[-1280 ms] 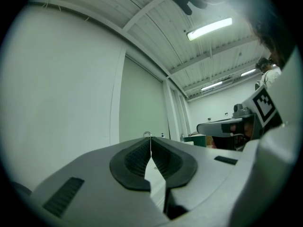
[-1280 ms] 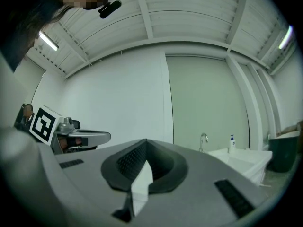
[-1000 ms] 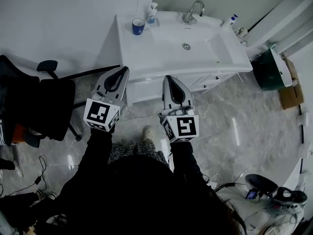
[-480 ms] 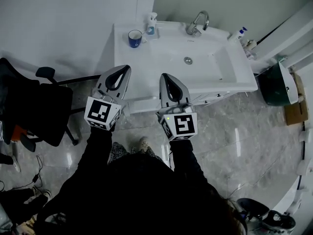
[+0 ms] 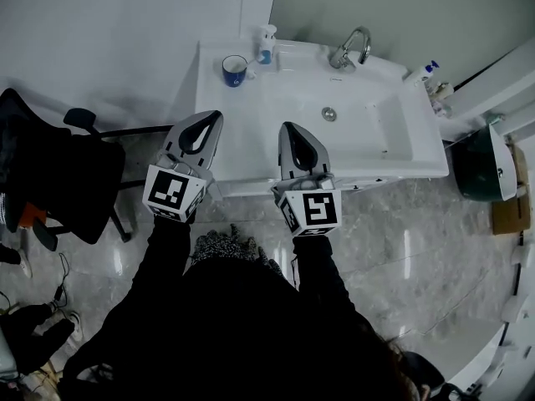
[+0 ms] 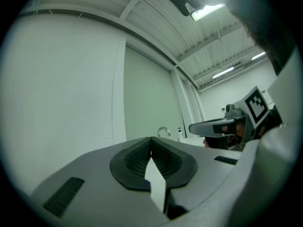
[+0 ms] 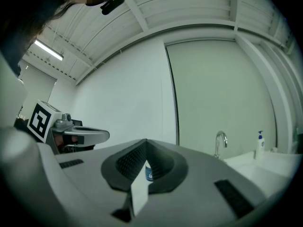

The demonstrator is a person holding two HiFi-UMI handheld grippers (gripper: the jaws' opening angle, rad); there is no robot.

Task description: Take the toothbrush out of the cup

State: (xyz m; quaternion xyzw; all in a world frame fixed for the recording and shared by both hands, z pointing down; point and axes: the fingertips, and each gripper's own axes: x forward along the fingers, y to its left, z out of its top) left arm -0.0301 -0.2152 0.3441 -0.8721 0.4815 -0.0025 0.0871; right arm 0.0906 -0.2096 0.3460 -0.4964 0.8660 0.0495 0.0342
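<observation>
A blue cup (image 5: 235, 70) stands at the back left corner of the white sink counter (image 5: 251, 132); a sliver of the blue cup (image 7: 148, 174) also shows through the gap behind my right jaws. The toothbrush is too small to make out. My left gripper (image 5: 209, 122) is shut and empty, its tips over the counter's front left edge, well short of the cup. My right gripper (image 5: 290, 132) is also shut and empty, held level beside it over the front edge. In the gripper views, the left gripper (image 6: 151, 140) and right gripper (image 7: 146, 142) each have jaws meeting at the tip.
A small white bottle (image 5: 266, 43) stands right of the cup, a chrome faucet (image 5: 351, 48) behind the basin and a soap bottle (image 5: 420, 72) at the back right. A black office chair (image 5: 50, 174) is left of the vanity, a green bin (image 5: 481, 153) right of it. Cables (image 5: 33, 324) lie on the floor.
Both grippers have moved forward together toward the vanity, and their tips now overlap its front edge. The jaws have stayed shut.
</observation>
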